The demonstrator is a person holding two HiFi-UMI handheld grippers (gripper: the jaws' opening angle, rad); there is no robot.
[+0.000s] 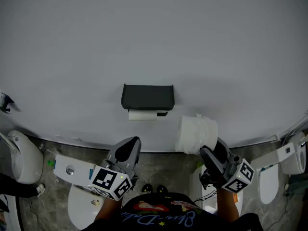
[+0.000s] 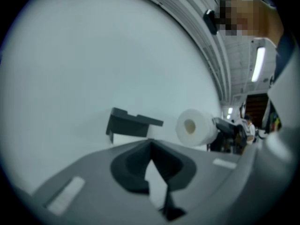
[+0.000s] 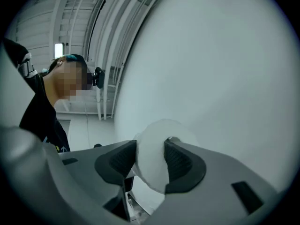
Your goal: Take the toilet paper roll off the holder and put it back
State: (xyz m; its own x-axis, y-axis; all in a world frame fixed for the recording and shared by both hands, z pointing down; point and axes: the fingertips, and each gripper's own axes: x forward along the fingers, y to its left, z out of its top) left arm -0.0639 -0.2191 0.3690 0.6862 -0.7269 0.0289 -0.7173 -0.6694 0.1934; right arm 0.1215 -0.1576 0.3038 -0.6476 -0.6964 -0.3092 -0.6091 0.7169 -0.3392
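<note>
The toilet paper roll (image 1: 196, 134) is off the holder (image 1: 147, 96). It sits in the air to the right of it and a little nearer, close to the grey wall (image 1: 154, 37). The right gripper (image 1: 212, 148) has its fingers pressed onto the roll's soft side, and the paper bulges out past both pads in the right gripper view. The left gripper (image 1: 130, 146) hangs below the holder with its fingers brought together at the tips and nothing between them.

A white shape (image 1: 142, 115) shows just under the black holder. It may be a second roll or a loose sheet, but the head view is too small to settle it.

The grip is the main risk. The pads squeeze soft paper rather than the core, so the roll could deform, twist in the jaws or slip free on the way back. A dropped roll would fall toward the floor and the toilet (image 1: 77, 170) below. The outer sheet looks ragged at the top (a loose tail, probably), and it could catch on the holder's edge. If the white shape is on the holder's bar, there would be no free place for the roll to go back.

No brand or label can be read on the roll or the holder. Script lettering on the person's shirt (image 1: 159, 218) is not legible.
</note>
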